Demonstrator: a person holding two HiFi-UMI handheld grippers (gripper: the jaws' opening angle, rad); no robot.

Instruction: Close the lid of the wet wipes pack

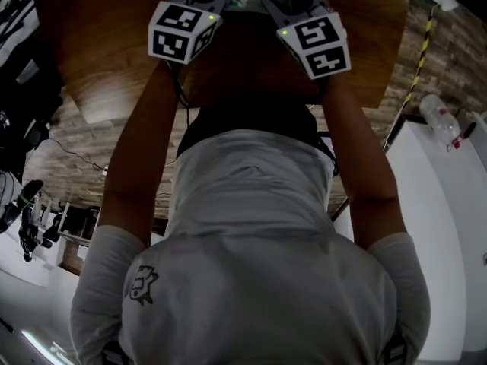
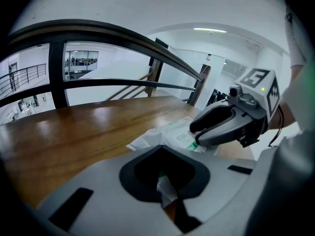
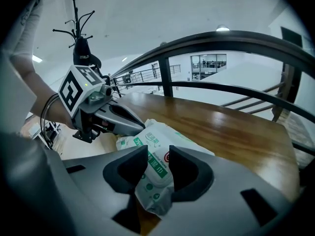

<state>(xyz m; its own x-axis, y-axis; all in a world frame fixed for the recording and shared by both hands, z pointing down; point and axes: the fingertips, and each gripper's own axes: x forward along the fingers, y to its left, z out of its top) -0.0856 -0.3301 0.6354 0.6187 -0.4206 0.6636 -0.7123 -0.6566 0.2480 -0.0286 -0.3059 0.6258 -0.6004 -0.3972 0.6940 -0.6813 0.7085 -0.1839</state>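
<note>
Wood fills the space under your tongs: a brown table (image 3: 236, 127) with a dark curved railing (image 3: 231, 36) running along its far side. A coat stand (image 3: 78, 26) rises to the far left. To your right, off the table, a plastic bottle (image 1: 440, 119) lies on a white counter (image 1: 449, 219). Nothing sits on the table between your tongs and the task's thing.

The wet wipes pack (image 3: 155, 141) lies on the table near its near edge, directly in front of you, and you have it from both ends. Your right gripper (image 3: 158, 168) has its jaws closed onto the pack's near end, which fills the gap between the pads and crumples just below them. Your left gripper (image 2: 165, 181) comes in from the left, its jaws drawn together on a white corner of the pack. The two grippers sit close together with the pack's green label between them. You cannot make out the lid from any view.
</note>
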